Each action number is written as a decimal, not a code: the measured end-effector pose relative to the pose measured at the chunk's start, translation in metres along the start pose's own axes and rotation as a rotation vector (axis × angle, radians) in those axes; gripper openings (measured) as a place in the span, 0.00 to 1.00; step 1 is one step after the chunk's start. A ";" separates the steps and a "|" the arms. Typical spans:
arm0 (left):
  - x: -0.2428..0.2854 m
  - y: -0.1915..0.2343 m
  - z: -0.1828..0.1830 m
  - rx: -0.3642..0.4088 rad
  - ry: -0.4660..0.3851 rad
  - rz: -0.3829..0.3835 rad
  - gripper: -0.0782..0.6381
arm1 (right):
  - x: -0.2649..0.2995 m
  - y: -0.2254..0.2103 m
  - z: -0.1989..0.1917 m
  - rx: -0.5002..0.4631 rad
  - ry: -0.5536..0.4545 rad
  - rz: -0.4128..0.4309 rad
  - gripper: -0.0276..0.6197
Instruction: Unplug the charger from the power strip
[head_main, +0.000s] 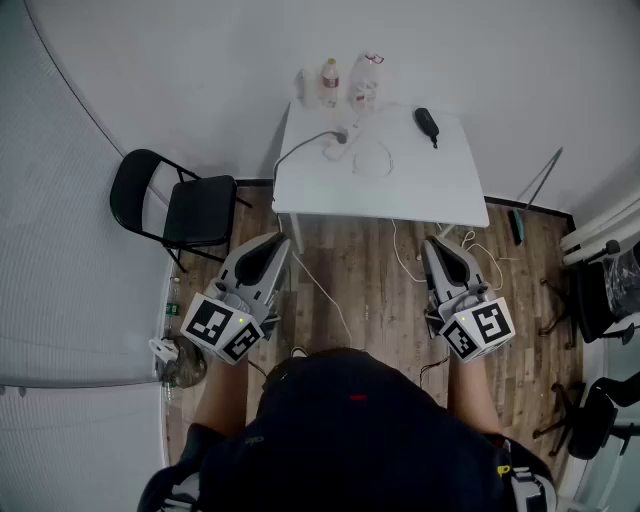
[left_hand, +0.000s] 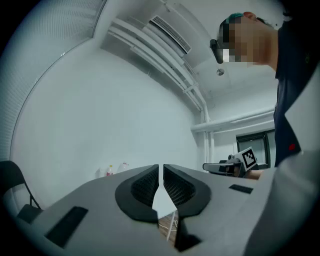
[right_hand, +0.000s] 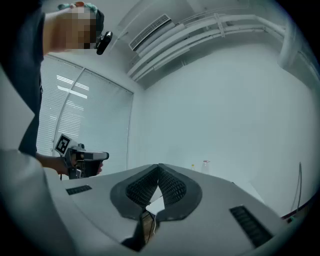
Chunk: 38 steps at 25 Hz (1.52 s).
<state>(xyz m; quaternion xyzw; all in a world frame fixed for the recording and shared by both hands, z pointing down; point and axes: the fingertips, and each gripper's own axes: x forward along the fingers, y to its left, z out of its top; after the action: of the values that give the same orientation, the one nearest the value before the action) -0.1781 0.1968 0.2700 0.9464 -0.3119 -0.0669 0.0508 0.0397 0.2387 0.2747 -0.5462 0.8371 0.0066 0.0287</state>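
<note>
Shirt (head_main: 345, 430), dark, nearest at the bottom of the head view, with forearms reaching out on either side. Left gripper (head_main: 278, 240) held level over the wood floor (head_main: 360, 270), jaws drawn together to a hairline slit, nothing between them. Right gripper (head_main: 432, 243) likewise level and well apart from the left one, jaws closed tip to tip and empty. Both short of the table (head_main: 440, 195) and touching nothing on it. Thin white cord (head_main: 330, 300) trailing across the floor between the two grippers, up toward the table's near edge. Black chair (head_main: 185, 205) off to the left, just beside the table's left corner. On the white table, toward its far left part, power strip (head_main: 333, 150), white, with a grey lead (head_main: 295, 150) running off the left edge. Seated in the strip, charger (head_main: 343, 136), too small to make out in detail, with a loop of white cable (head_main: 372, 160) lying just beside it. Farther right, near the far edge and apart from the strip, black oblong thing (head_main: 427, 123). Farthest, bottles (head_main: 330, 82) upright at the table's far edge, behind the strip and close to the pale wall (head_main: 200, 60).
</note>
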 end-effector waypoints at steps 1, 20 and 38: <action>-0.001 -0.001 -0.002 0.000 0.002 0.001 0.17 | -0.001 0.001 -0.001 0.002 0.000 0.000 0.07; 0.022 -0.008 -0.026 -0.046 0.050 0.035 0.17 | -0.003 -0.033 -0.022 0.111 0.008 0.008 0.07; 0.084 -0.051 -0.062 -0.034 0.102 0.060 0.17 | -0.027 -0.095 -0.073 0.183 0.067 0.091 0.07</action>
<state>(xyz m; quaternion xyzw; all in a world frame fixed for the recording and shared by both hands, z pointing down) -0.0720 0.1906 0.3162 0.9377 -0.3361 -0.0226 0.0849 0.1341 0.2220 0.3508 -0.5026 0.8587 -0.0868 0.0502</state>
